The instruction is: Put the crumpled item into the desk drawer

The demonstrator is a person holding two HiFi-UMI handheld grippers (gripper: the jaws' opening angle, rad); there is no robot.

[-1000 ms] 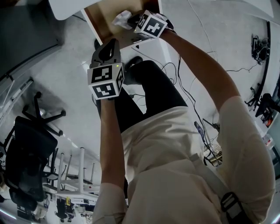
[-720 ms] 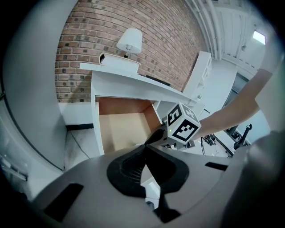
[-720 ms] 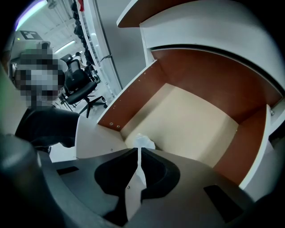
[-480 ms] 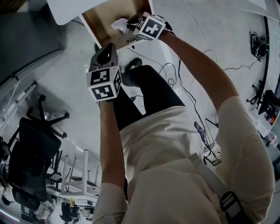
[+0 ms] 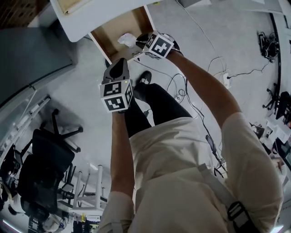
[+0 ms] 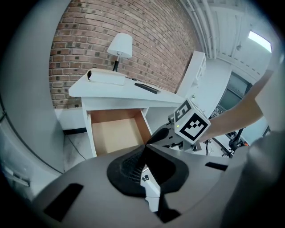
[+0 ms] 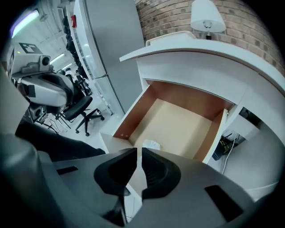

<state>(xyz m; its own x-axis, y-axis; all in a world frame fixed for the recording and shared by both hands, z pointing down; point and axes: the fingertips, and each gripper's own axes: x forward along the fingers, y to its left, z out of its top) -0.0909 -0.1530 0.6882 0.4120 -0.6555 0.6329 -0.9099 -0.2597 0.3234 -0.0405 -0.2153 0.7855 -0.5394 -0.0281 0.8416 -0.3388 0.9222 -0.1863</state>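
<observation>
The wooden desk drawer stands pulled out under the white desk. A crumpled white item lies on its floor near the front edge. My right gripper hovers at the drawer's front, just short of the item. In the right gripper view the item peeks out beyond the tips of the right gripper, whose jaws stand a narrow gap apart with nothing between them. My left gripper hangs lower, in front of the drawer, jaws pressed together and empty. From the left gripper view the drawer looks bare.
A lamp and a rolled paper sit on the desk against a brick wall. A grey partition stands left of the desk. A black office chair is behind me. Cables trail on the floor at the right.
The crumpled item, earlier at my right gripper's tips, now lies on the drawer floor apart from them. Both grippers sit lower in the head view.
</observation>
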